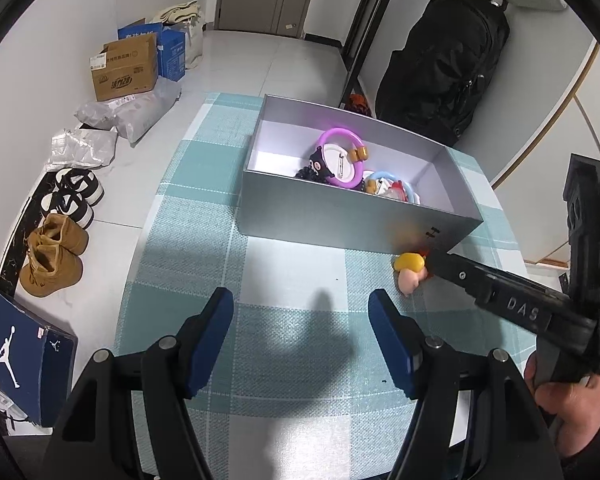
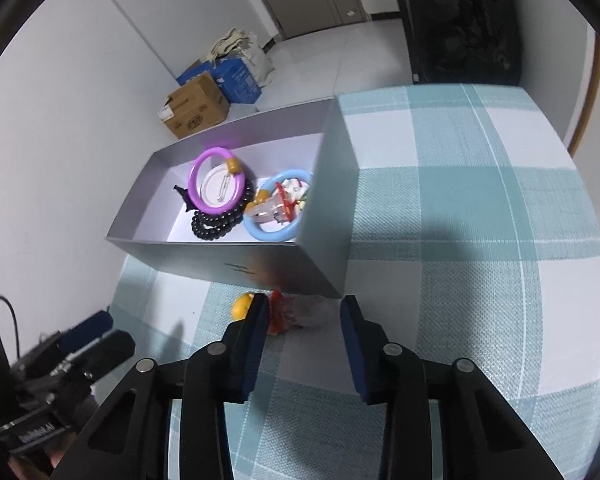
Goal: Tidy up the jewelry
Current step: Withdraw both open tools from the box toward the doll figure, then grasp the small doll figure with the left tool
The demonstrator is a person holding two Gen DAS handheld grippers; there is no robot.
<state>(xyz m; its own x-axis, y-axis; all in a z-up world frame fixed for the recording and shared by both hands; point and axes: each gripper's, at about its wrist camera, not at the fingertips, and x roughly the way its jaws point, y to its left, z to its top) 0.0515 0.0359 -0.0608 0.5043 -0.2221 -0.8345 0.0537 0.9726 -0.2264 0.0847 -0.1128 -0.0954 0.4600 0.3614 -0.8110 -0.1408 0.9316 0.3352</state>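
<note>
A small toy charm point(image 1: 409, 268) with a yellow head, pink body and red part lies on the checked cloth against the front wall of the grey box point(image 1: 340, 220). My right gripper point(image 2: 304, 312) straddles the charm point(image 2: 288, 314): its left pad touches the red part, and a narrow gap shows at the right pad. The box point(image 2: 236, 258) holds a purple ring point(image 2: 216, 178), a black bead bracelet point(image 2: 214, 226), a blue ring point(image 2: 276, 232) and a round badge. My left gripper point(image 1: 300, 304) hovers open over bare cloth, nothing between its fingers.
The table's left edge drops to a floor with shoes point(image 1: 56, 256), a blue shoebox point(image 1: 24, 356), plastic bags and cartons point(image 1: 126, 68). A black backpack point(image 1: 448, 64) stands behind the box. A hand point(image 1: 568, 412) holds the right gripper's handle.
</note>
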